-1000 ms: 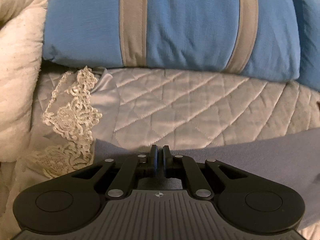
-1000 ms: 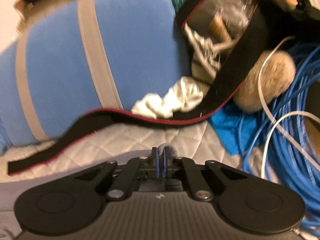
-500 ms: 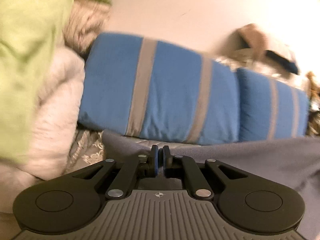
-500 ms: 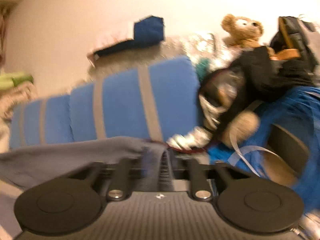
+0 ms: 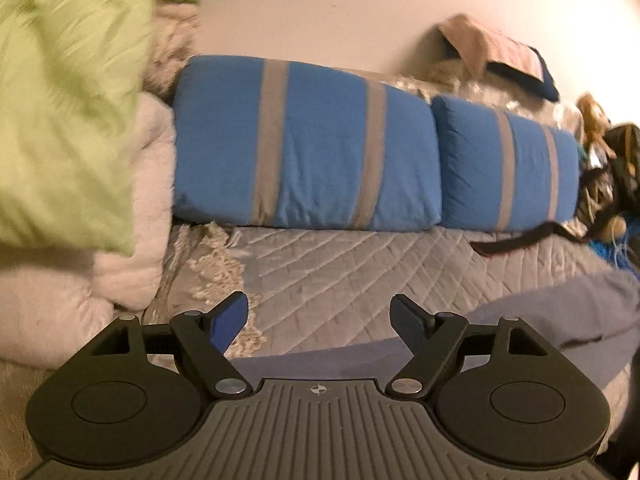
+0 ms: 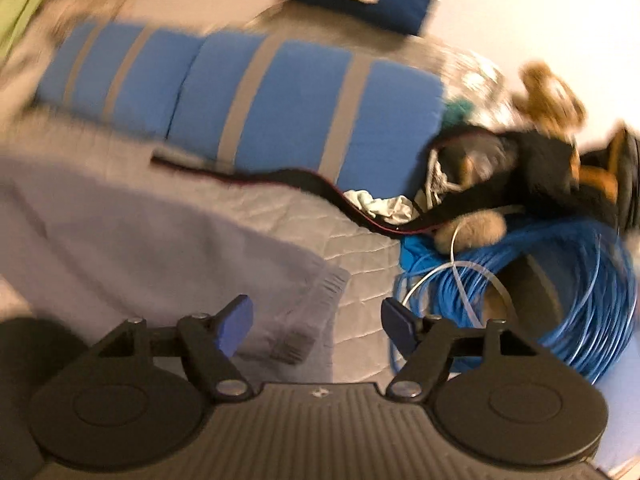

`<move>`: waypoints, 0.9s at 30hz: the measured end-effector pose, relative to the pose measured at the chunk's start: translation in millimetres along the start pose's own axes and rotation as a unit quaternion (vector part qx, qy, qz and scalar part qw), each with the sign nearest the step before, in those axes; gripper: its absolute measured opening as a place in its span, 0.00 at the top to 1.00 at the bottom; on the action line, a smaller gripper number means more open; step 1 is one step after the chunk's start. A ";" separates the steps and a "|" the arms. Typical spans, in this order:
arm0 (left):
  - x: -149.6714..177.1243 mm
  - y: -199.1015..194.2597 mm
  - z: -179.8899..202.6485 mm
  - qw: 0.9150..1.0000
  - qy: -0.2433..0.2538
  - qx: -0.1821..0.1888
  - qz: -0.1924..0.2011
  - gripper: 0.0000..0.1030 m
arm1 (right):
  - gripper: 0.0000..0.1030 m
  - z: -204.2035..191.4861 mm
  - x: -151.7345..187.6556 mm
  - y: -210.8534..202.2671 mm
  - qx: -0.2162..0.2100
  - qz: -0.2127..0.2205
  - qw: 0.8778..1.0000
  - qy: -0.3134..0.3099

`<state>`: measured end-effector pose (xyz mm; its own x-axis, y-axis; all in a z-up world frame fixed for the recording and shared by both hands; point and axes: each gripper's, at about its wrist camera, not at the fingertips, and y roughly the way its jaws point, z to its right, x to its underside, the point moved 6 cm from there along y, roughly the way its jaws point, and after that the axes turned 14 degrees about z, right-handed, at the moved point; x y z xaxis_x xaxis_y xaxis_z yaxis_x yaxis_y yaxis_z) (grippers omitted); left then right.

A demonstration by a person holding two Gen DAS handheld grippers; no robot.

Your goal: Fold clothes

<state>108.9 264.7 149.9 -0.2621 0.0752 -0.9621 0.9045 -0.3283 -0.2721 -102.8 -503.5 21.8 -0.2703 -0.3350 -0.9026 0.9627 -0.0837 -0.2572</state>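
Lying across the lower part of both views, the grey-lavender garment [image 5: 532, 312] rests on the quilted bedspread [image 5: 360, 264], released rather than held. In the left wrist view it runs from behind the gripper's body toward the lower right of the frame; in the right wrist view the same cloth [image 6: 132, 236] fills the left and centre, with a ribbed cuff or hem at its lower edge just ahead of the fingers.

Both tools have just been opening. The left gripper [image 5: 318, 316] stands with its jaws spread wide and only bedspread and the garment's edge visible between them, nothing pinched. The right gripper [image 6: 316, 320] is likewise wide apart, the ribbed end lying beneath the gap but free of the pads.

Behind the work area, two blue pillows [image 5: 304, 152] with grey stripes sit along the wall, a green blanket [image 5: 68, 92] is piled at upper left, and a coil of blue cable [image 6: 560, 280] lies at the right beside a black strap [image 6: 304, 184] and a teddy bear [image 6: 548, 96].

Judging by this, one fold or a laying-out seems just completed and let go. The garment looks rumpled, not yet a tidy packet, so further folds and smoothing probably remain; how many layers it already has cannot be told, and the right view is blurred.
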 end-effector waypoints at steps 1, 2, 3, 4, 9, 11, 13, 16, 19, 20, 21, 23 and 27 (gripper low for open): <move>1.5 -4.8 3.5 1.000 0.007 0.004 0.000 0.25 | 0.21 -5.4 1.8 2.6 0.001 -0.007 0.999 -0.034; 0.1 -3.3 10.6 1.000 0.015 0.009 -0.001 0.25 | 0.21 -10.5 4.4 5.4 0.002 -0.014 0.998 -0.068; -1.8 -1.0 18.6 1.000 0.025 0.015 -0.004 0.25 | 0.21 -15.5 7.3 8.1 0.004 -0.020 0.995 -0.102; -3.7 1.1 26.4 0.999 0.034 0.020 -0.006 0.25 | 0.21 -19.9 10.4 11.2 0.003 -0.026 0.991 -0.132; -9.2 9.5 60.6 0.997 0.068 0.046 -0.013 0.25 | 0.22 -43.9 26.2 25.3 -0.020 -0.044 0.966 -0.255; -10.8 12.8 73.9 0.996 0.076 0.054 -0.014 0.25 | 0.23 -53.2 33.1 32.5 -0.025 -0.048 0.950 -0.309; -12.1 15.9 88.9 0.994 0.085 0.064 -0.014 0.25 | 0.23 -61.9 38.8 40.9 -0.034 -0.051 0.932 -0.358; -11.1 20.2 113.1 0.992 0.095 0.083 -0.015 0.25 | 0.37 -72.3 43.5 51.1 -0.055 -0.055 0.910 -0.406; -6.1 25.2 140.5 0.987 0.121 0.105 -0.021 0.25 | 0.71 -77.1 42.0 58.8 -0.090 -0.072 0.902 -0.416; -2.0 27.7 151.4 0.984 0.137 0.112 -0.025 0.25 | 0.87 -76.8 39.3 60.5 -0.099 -0.077 0.901 -0.415; 2.1 30.1 162.4 0.981 0.153 0.120 -0.029 0.25 | 0.87 -75.5 35.1 61.8 -0.104 -0.078 0.900 -0.415; 14.3 34.0 184.1 0.971 0.193 0.134 -0.040 0.25 | 0.87 -70.0 23.9 63.1 -0.104 -0.072 0.900 -0.417; 45.6 41.1 231.7 0.941 0.290 0.166 -0.056 0.25 | 0.87 -54.5 -4.6 67.4 -0.081 -0.053 0.902 -0.421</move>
<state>56.3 36.5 99.0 -0.0352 0.5975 -0.8011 0.7022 -0.5556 -0.4452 -37.2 -456.4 -10.2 -0.1916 -0.9327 -0.3054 0.8994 -0.0422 -0.4351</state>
